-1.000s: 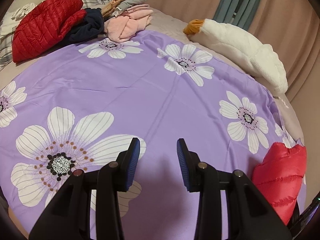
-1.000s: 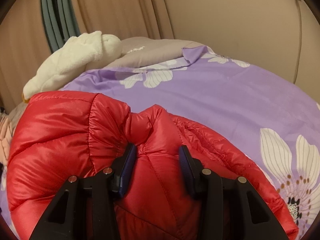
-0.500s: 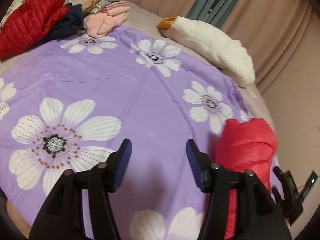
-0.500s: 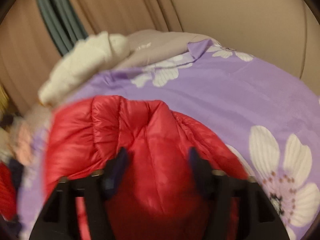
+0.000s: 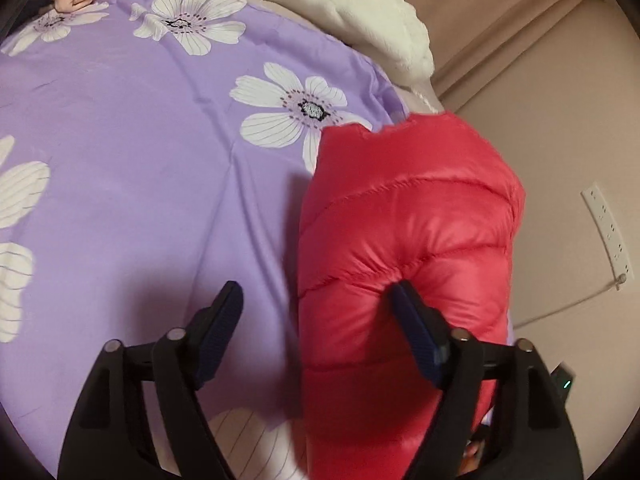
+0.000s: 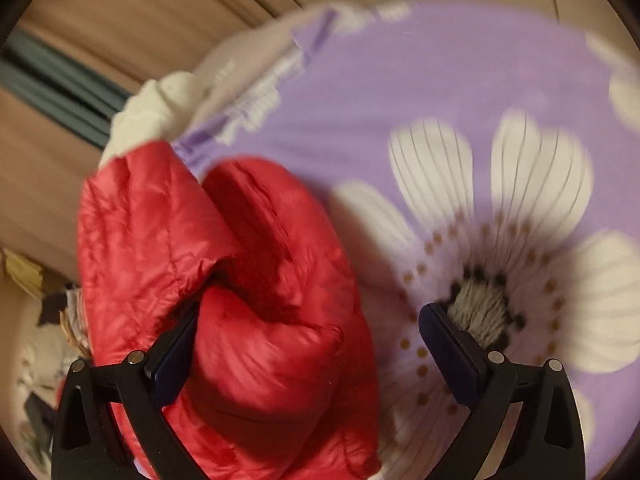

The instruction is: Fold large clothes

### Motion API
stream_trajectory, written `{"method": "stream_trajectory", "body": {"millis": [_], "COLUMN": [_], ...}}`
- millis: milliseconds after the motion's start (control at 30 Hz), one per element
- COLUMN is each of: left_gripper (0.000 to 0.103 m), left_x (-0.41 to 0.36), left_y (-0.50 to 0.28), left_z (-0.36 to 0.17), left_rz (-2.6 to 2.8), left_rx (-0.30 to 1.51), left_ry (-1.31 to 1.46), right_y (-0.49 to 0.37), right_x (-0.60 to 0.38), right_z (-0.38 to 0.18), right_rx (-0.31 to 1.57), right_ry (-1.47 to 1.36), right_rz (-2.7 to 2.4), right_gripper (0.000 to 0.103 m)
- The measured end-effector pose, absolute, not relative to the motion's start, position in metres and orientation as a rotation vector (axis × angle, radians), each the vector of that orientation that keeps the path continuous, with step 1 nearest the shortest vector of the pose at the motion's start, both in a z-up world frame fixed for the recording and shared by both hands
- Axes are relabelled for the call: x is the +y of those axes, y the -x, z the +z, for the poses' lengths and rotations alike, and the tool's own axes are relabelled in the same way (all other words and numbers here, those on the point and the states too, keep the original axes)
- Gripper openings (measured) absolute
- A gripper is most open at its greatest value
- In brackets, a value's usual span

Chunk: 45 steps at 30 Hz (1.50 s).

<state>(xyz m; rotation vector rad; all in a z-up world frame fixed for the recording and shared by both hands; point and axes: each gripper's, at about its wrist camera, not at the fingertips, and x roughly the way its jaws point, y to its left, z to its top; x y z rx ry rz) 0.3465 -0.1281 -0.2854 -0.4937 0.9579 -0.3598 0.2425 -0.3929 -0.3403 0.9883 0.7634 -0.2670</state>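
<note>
Red puffer jkt [image 5: 408, 240] being left bunched on purple floral sheet [image 5: 132, 128], L gripper [image 5: 316, 312] jaws being opened, one pad dented into jkt, R gripper [image 6: 312, 332] jaws being spread wide, jkt loose btwn them.

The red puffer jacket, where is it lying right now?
The red puffer jacket lies bunched on the purple flowered bedsheet near the bed's edge, on the right of the left wrist view, just below the white plush toy.

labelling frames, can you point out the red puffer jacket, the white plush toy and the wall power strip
red puffer jacket [image 5: 408, 216], left wrist view, quilted top panel
white plush toy [image 5: 360, 8], left wrist view, fluffy body at the bed's far edge
wall power strip [image 5: 606, 232], left wrist view, middle of the strip
</note>
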Motion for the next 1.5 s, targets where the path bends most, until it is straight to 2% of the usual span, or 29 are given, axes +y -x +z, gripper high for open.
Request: {"method": "stream_trajectory", "body": {"millis": [100,200,433,567,767,1067,1133,1200,1333,1367,1433,1467,1500], "left_gripper": [0.08,0.082,0.082,0.082,0.083,0.082,0.085,0.092,0.091,0.088,0.083,0.08,0.078], "left_x": [-0.125,-0.123,-0.157,-0.156,-0.125,-0.126,-0.131,-0.135,-0.146,-0.149,-0.156,-0.162,-0.167], "left_y": [-0.361,-0.372,-0.369,-0.388,-0.389,-0.36,-0.362,-0.362,-0.372,-0.374,-0.375,-0.371,-0.367], "left_z": [-0.297,-0.316,-0.311,-0.318,-0.325,-0.298,-0.306,-0.316,-0.339,-0.343,-0.336,-0.325,-0.316], "left_rz": [-0.418,-0.435,-0.305,-0.336,-0.412,-0.605,-0.655,-0.659,-0.728,-0.745,-0.74,-0.734,-0.734], "left_rx": [0.983,1.052,0.941,1.009,1.127,1.11,1.143,1.157,1.223,1.238,1.202,1.162,1.139], "left_ry": [0.566,0.622,0.335,0.364,0.542,0.612,0.665,0.693,0.811,0.85,0.789,0.712,0.656], "right_y": [-0.248,-0.263,-0.277,-0.281,-0.27,-0.228,-0.223,-0.227,-0.235,-0.238,-0.241,-0.244,-0.246], "right_x": [-0.387,-0.377,-0.359,-0.358,-0.363,-0.379,-0.381,-0.379,-0.373,-0.371,-0.371,-0.371,-0.372], "right_z": [-0.345,-0.341,-0.343,-0.344,-0.34,-0.341,-0.346,-0.349,-0.351,-0.35,-0.349,-0.354,-0.358], "right_rx": [0.726,0.773,0.784,0.767,0.787,0.831,0.813,0.821,0.848,0.845,0.806,0.785,0.783], "right_ry": [-0.965,-0.856,-0.67,-0.643,-0.664,-0.932,-0.967,-0.956,-0.902,-0.884,-0.873,-0.912,-0.946], "right_rz": [-0.268,-0.278,-0.349,-0.373,-0.319,-0.226,-0.207,-0.2,-0.21,-0.221,-0.191,-0.14,-0.123], "right_gripper": [0.101,0.101,0.102,0.102,0.102,0.102,0.102,0.102,0.101,0.097,0.078,0.061,0.056]}}
